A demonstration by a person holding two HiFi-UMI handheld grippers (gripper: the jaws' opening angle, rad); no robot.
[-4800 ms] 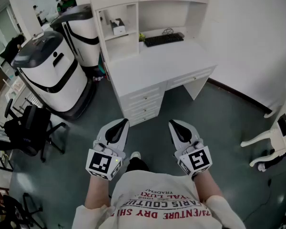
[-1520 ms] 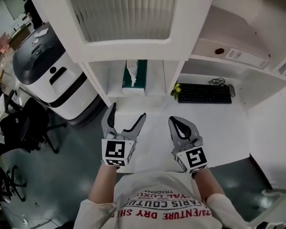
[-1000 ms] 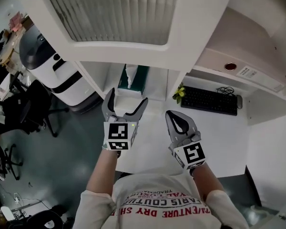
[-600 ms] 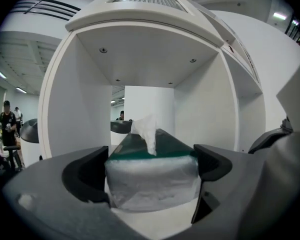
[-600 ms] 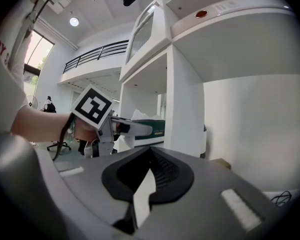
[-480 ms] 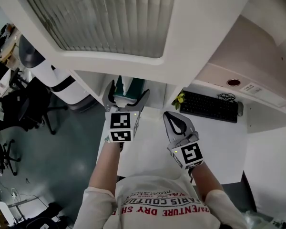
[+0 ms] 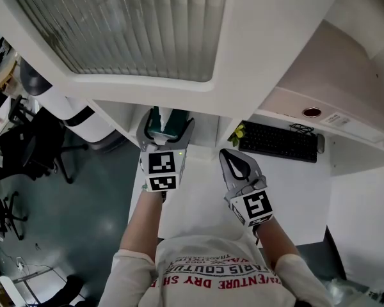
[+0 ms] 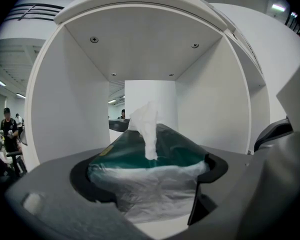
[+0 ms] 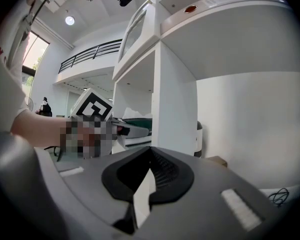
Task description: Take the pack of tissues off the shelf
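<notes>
While my left claw (image 7: 167, 128) closes around it, the pack of tissues (image 8: 149, 159) lies in the shelf cubby (image 8: 70, 109), both flanks between the wide-set pads, which I can't see squeezing it. Its long axis runs toward 12 o'clock, into the cubby, green top up, one tissue (image 8: 149, 129) standing upright. My right claw (image 7: 234, 160), jaws together and empty, hangs at 4 o'clock over the table (image 7: 198, 203).

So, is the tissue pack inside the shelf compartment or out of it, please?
Inside: the tissue pack rests in the shelf compartment, its walls on both sides, between the left gripper's closing jaws.
</notes>
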